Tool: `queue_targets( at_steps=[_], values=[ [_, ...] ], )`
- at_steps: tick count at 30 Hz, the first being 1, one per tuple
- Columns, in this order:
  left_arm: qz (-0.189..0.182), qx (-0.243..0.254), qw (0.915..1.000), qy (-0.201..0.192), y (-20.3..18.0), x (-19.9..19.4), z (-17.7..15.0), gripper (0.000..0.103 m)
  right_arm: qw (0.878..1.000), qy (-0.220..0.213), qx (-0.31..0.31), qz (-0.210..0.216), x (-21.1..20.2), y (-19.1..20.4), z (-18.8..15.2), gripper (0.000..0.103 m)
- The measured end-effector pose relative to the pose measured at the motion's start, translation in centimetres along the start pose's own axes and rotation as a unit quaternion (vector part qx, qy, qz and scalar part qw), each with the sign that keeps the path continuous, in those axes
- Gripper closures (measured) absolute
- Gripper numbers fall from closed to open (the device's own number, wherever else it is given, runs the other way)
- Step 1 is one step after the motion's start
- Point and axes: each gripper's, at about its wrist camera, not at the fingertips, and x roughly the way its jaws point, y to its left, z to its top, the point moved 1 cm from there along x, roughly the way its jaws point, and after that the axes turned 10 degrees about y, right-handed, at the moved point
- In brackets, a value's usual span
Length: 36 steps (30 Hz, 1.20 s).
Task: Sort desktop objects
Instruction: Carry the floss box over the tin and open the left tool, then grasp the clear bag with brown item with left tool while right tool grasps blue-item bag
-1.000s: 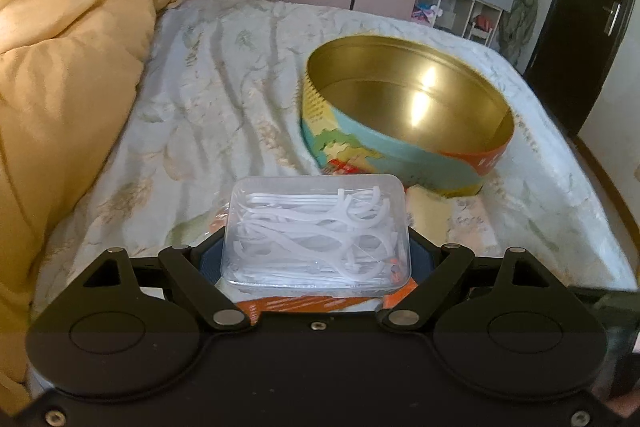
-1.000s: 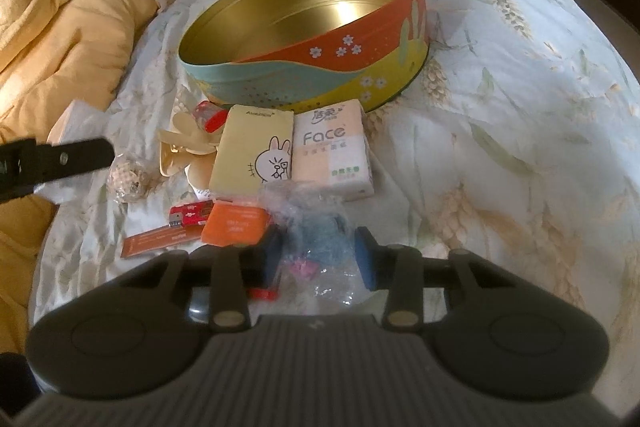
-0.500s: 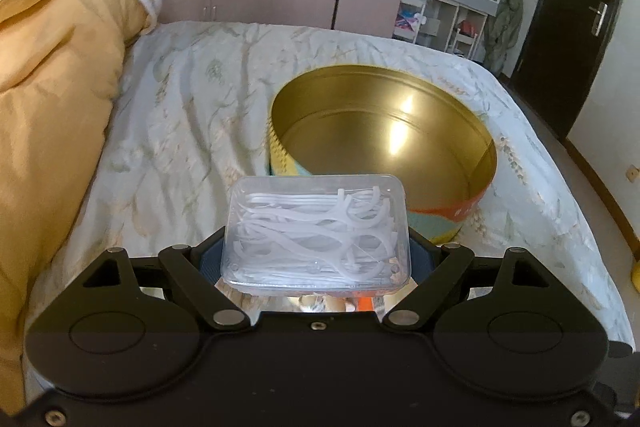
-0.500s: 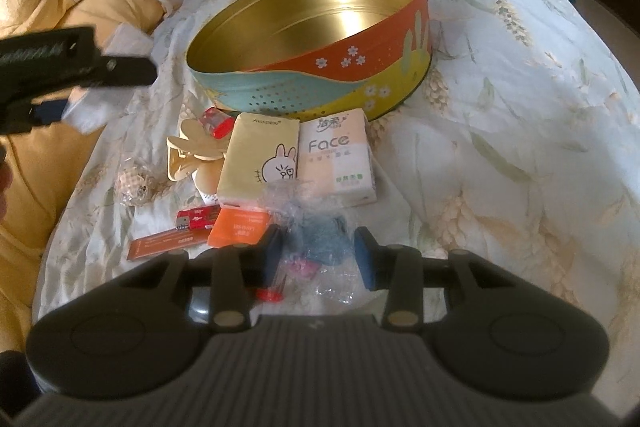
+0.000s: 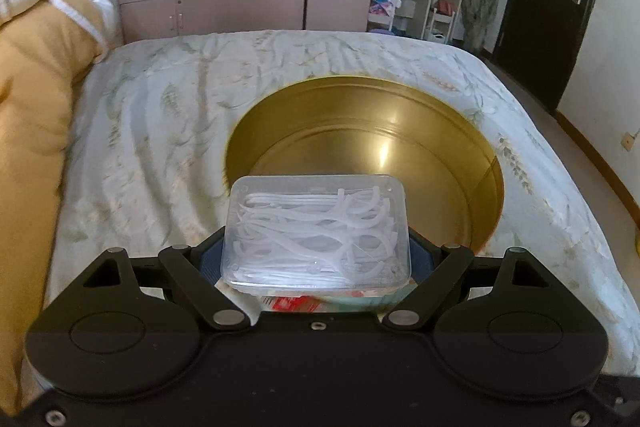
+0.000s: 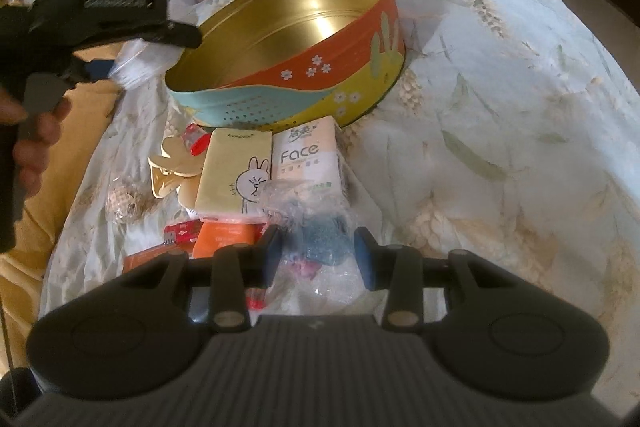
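My left gripper (image 5: pixel 316 255) is shut on a clear plastic box of white floss picks (image 5: pixel 318 231). It holds the box level above the near rim of the round tin (image 5: pixel 492 187), whose gold inside holds nothing. In the right wrist view the same left gripper (image 6: pixel 120 19) hangs at the tin's left edge, held by a hand (image 6: pixel 36 131). The tin's wall (image 6: pixel 304 75) is orange, yellow and teal. My right gripper (image 6: pixel 319 253) is low over the bed, shut on a crinkled clear bag (image 6: pixel 316 223) with something dark blue inside.
In front of the tin lie a yellow tissue pack with a rabbit (image 6: pixel 236 171), a "Face" tissue pack (image 6: pixel 306 155), a beige hair claw (image 6: pixel 172 163), an orange card (image 6: pixel 224 241) and small red items (image 6: pixel 182 231). A yellow duvet (image 5: pixel 32 131) lines the left.
My left gripper has carried the floss box up and forward, from beside the loose items to above the tin's near rim. My right gripper has barely shifted and keeps the bag.
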Motion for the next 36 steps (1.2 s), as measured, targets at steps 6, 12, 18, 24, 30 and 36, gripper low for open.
queue_targets(
  at_steps=[6,12,18,24,30,36],
  values=[
    [0.014,0.011,0.9998,0.002,-1.3,1.8,2.0,0.018,1.000,-0.003,0.003,0.005,-0.1,-0.4,0.1,0.060],
    [0.025,0.008,0.9996,-0.010,-0.3,0.6,2.4,0.006,1.000,-0.009,0.009,0.010,-0.5,-0.6,0.2,0.060],
    [0.034,-0.001,0.9994,-0.003,3.6,-1.7,0.0,0.005,1.000,-0.006,0.006,0.011,-0.5,-0.5,0.2,0.060],
    [0.068,-0.004,0.9973,0.028,7.0,-2.0,-4.7,0.005,1.000,-0.008,0.001,0.008,-0.6,-0.3,0.1,0.060],
    [0.083,-0.021,0.9950,0.051,8.7,-0.5,-8.4,0.006,1.000,-0.008,-0.003,0.003,-0.6,-0.1,-0.2,0.060],
    [0.080,-0.036,0.9925,0.085,9.0,2.5,-9.9,0.035,1.000,-0.005,-0.010,-0.005,-0.4,-0.1,-0.8,0.059]
  ],
)
